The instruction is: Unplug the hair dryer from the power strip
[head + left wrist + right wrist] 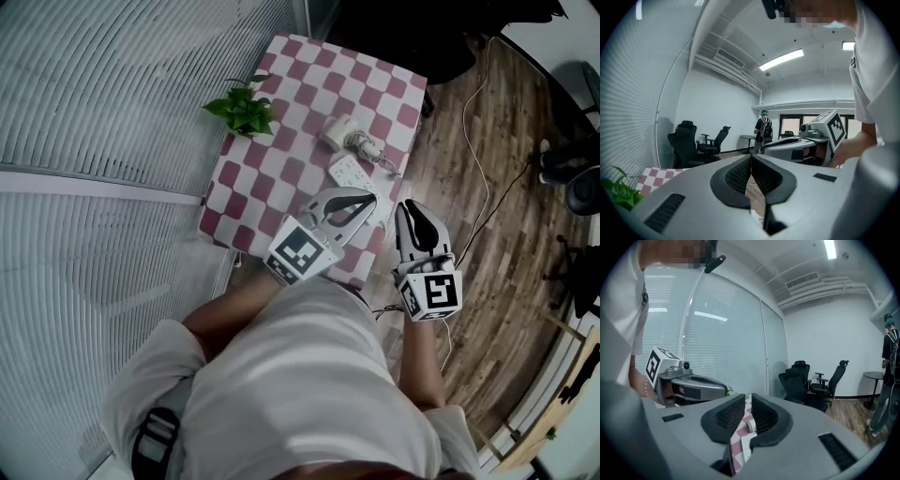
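A white hair dryer [343, 133] lies on the pink-and-white checkered table [281, 178], its cord [384, 161] trailing toward the table's right edge. Just nearer me lies the white power strip [349, 172]; whether the plug sits in it I cannot tell. Both grippers hang raised in front of my chest, pointing roughly level, clear of the table. My left gripper [372, 199] [751, 158] is shut, tips touching, nothing held. My right gripper [410, 204] [748, 398] has a narrow gap between its pads, nothing in it; the power strip [746, 443] shows far below through that gap.
A potted green plant [246, 111] [618, 192] stands at the table's left edge. Blinds on a glass wall [112, 141] run along the left. Black office chairs [689, 145] [806, 383] and a standing person [764, 129] are across the room. A cable [478, 159] crosses the wood floor.
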A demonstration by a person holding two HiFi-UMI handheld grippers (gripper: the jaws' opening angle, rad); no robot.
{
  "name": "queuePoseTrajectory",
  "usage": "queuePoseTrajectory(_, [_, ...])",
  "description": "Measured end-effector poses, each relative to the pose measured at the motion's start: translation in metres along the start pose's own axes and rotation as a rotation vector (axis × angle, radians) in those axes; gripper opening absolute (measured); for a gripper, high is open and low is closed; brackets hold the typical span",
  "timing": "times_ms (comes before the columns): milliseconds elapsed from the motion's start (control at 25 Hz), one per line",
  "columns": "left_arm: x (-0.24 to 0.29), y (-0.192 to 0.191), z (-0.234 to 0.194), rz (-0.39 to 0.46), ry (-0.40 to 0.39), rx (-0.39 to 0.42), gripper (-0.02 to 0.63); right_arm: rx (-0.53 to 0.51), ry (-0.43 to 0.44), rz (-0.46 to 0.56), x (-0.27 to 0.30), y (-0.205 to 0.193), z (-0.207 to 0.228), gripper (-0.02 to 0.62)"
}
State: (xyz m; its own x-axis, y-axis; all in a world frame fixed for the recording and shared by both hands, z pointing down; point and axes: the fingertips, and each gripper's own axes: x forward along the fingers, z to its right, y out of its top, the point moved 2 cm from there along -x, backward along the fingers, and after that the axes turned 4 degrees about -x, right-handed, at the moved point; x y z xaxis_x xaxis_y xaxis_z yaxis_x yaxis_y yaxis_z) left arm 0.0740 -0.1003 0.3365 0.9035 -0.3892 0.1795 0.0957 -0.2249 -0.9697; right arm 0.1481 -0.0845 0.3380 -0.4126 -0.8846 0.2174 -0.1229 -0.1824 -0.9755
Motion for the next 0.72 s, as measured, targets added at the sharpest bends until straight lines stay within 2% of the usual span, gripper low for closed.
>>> queuePoseTrajectory(120, [-0.012,0.015,0.012,0.04,-0.004,0.018,0.029,0.002,0.007,0.034,-0.016,0.019,-0.014,0.06])
queuePoseTrajectory(400, [-0.041,0.055,0.034,0.147,-0.019,-0.008,0.029,0.02,0.056,0.128,-0.049,0.07,-0.046,0.05])
queuePoseTrajectory(600, [-0.056,0.074,0.049,0.205,-0.031,0.006,0.029,-0.007,0.076,0.136,-0.058,0.087,-0.063,0.048])
queuePoseTrajectory(720, [-0.06,0.077,0.056,0.182,-0.029,0.09,0.029,-0.006,0.072,0.154,-0.062,0.092,-0.065,0.044])
